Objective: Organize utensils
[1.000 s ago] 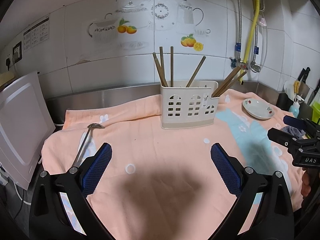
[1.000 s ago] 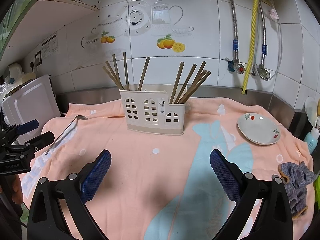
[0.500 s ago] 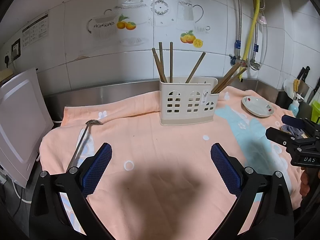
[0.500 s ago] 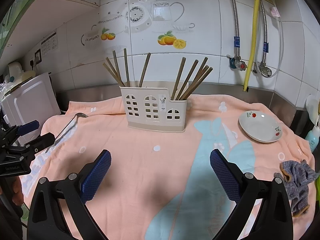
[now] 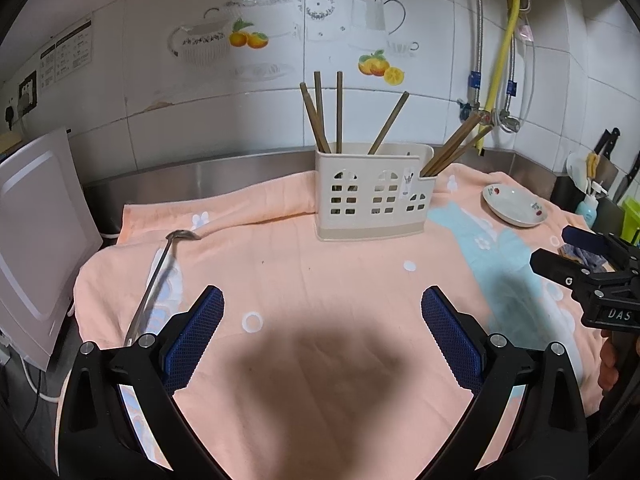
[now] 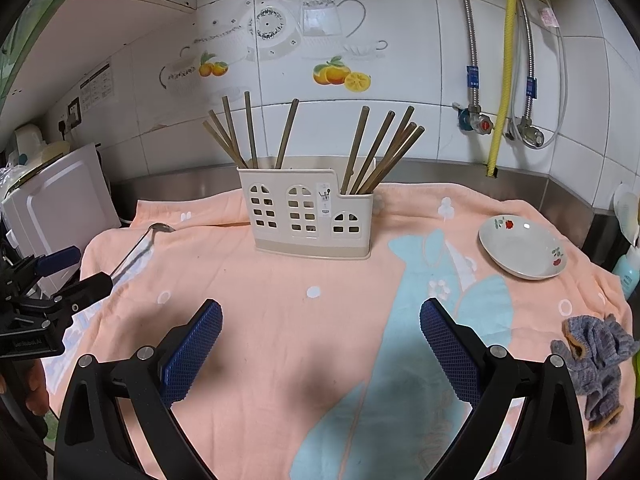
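A cream utensil holder with window cut-outs stands at the back of the peach towel, with several brown chopsticks upright in it. A long metal ladle lies flat on the towel's left side, bowl end toward the wall. My left gripper is open above the towel's front middle, right of the ladle's handle, nothing between its blue pads. My right gripper is also open and empty, in front of the holder. Each gripper appears at the other view's edge.
A small white dish sits on the towel at the right. A grey knitted cloth lies at the right front edge. A white appliance stands left of the towel. Tiled wall, pipes and a yellow hose are behind.
Both grippers have drifted slightly and stay open. The holder, ladle and dish have not moved.
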`<state>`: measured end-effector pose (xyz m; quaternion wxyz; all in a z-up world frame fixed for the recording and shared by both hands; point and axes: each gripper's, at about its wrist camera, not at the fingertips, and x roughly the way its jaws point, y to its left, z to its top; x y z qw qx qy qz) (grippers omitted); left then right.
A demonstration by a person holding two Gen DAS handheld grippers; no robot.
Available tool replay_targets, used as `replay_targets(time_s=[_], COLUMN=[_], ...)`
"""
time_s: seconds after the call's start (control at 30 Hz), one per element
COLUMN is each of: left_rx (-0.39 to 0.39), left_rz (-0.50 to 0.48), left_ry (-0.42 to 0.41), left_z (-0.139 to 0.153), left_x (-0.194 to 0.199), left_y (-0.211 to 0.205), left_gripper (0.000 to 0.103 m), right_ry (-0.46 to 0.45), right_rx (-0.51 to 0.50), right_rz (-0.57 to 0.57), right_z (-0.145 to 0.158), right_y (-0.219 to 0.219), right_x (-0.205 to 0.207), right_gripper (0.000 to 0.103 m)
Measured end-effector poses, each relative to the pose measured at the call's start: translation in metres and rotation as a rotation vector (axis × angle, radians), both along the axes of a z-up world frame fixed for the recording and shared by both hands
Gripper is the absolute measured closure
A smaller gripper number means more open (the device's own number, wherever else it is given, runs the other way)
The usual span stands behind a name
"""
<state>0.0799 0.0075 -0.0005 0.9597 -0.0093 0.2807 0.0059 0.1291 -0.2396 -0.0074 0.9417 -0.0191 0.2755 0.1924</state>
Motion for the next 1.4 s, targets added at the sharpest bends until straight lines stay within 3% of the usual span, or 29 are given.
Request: replay_targets(time_s=[0.83, 1.17, 1.4], left_rx=[-0.009, 0.022, 0.031], left_rz=[-0.006, 0.034, 0.012], left_ry=[-0.009, -0.013, -0.005], left_z=[-0.0043, -0.0039, -0.0048], left_x=[-0.0008, 0.0003, 0.0004], left_y=[-0.0008, 0.0016, -0.0008], left_gripper=[0.005, 0.005, 0.005], right_ry=[0.016, 0.018, 0.022], right_rx=[0.006, 0.007, 0.006], right_rz=[-0.005, -0.008, -0.006], right_z=[-0.0055, -0.0068, -0.0071], right_y=[-0.0021, -0.0039, -0.0057], right_x=[0.004, 0.0037, 0.005], right_gripper=[0.007, 0.007, 0.007])
